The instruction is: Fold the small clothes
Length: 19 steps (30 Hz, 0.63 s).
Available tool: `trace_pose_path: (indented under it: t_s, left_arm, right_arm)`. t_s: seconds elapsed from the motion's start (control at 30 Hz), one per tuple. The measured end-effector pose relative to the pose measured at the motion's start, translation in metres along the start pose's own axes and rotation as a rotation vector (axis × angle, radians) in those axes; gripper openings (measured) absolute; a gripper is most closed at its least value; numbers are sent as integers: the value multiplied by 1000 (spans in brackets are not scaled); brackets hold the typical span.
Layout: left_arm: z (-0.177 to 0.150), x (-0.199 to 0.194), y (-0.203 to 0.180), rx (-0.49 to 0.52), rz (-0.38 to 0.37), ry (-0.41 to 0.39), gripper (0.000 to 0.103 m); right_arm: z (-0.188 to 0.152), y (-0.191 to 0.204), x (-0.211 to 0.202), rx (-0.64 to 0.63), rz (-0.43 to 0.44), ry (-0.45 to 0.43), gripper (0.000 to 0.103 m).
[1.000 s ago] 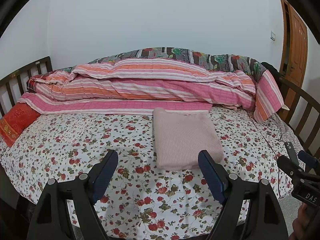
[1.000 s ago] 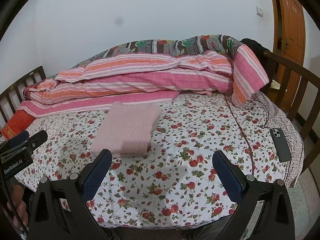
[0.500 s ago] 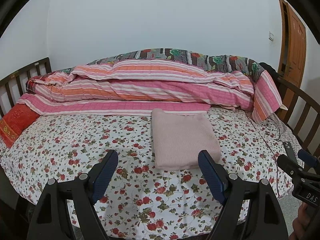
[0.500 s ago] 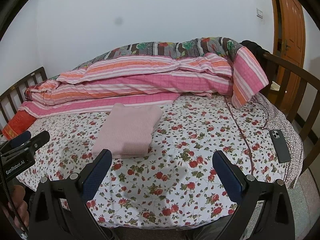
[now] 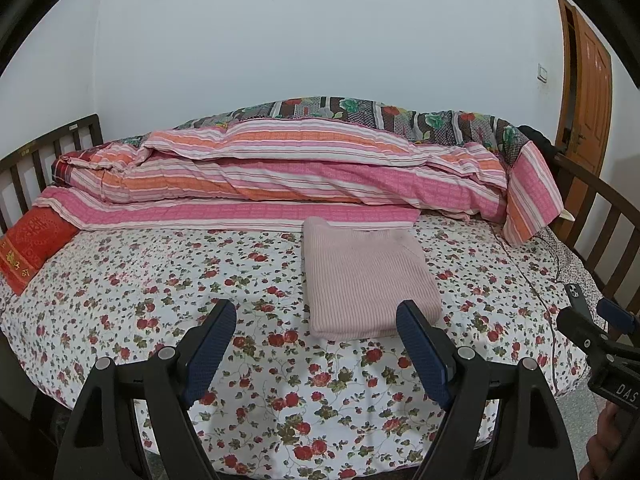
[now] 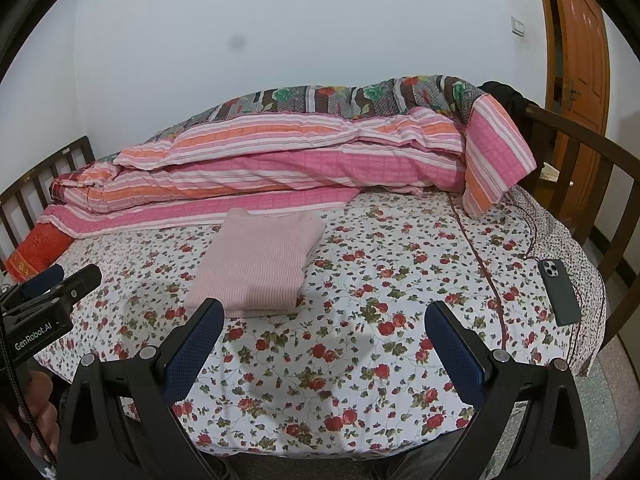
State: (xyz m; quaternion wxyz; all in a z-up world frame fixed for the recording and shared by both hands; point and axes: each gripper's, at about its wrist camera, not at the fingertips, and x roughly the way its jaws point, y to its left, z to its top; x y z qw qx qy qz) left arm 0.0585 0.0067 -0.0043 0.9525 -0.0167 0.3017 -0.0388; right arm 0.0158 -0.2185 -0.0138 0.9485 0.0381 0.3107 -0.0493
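Pink knit garment [image 5: 366,280] folded flat on bed [image 5: 160,280], near far edge, touching striped quilt [image 5: 280,172].
I hold left hand-held gripper [image 5: 316,350] and right hand-held gripper [image 6: 320,348] above the near edge, both with fingers apart, gripping nothing. Phone [image 6: 559,291] lies near the right edge.

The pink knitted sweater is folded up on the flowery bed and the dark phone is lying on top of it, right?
Not quite. The folded pink knitted sweater does lie on the flowery bedsheet, but the dark phone isn't on it. The right wrist view shows the phone on the sheet near the bed's right edge, well apart from the sweater.
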Motion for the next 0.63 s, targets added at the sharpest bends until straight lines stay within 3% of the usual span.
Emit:
trace_pose_path:
  t_s: [0.63]
  left_arm:
    - [0,-4,-4,-7,-10,-10,81]
  right_arm:
    - [1,5,-5,-1,2,-7,99]
